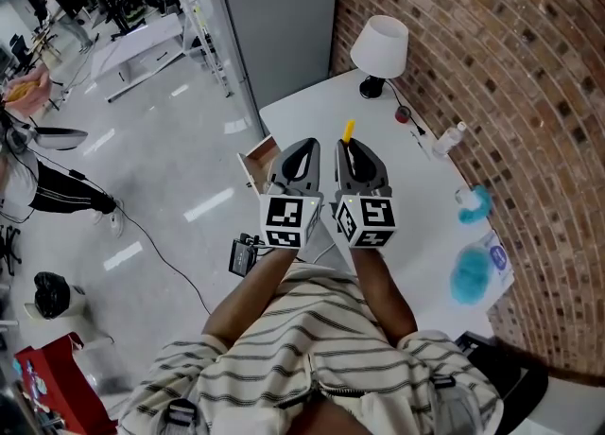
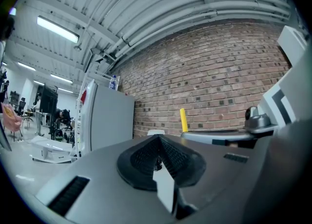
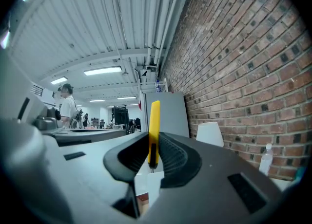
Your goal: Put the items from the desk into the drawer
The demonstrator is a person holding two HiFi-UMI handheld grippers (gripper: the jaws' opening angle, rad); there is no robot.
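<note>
- Carrying a yellow cutter [image 3: 154,121] upright in the right claw [image 3: 153,142], pads pinched on its lower end, most of its length poking above the jaws.
- Holding the left claw [image 2: 158,140] just beside it, jaws pressed together on nothing.
- Judging the step in hand as bringing the cutter to what looks like the open drawer [image 1: 259,161] at the left edge of the white counter [image 1: 416,197], below the two claws.
- Doing it well: lower over the drawer's mouth, tip the cutter flat, loosen the pinch only once low inside, avoiding a bounce off the rim.
- Cannot see into the drawer, mostly covered by the left claw.
- Cannot name the blue things [image 1: 470,272] by the brick wall [image 1: 510,64]; lamp [image 1: 380,45] and small bottle [image 1: 450,138] easier to read.
- Cannot tell whether the blade sits retracted.
</note>
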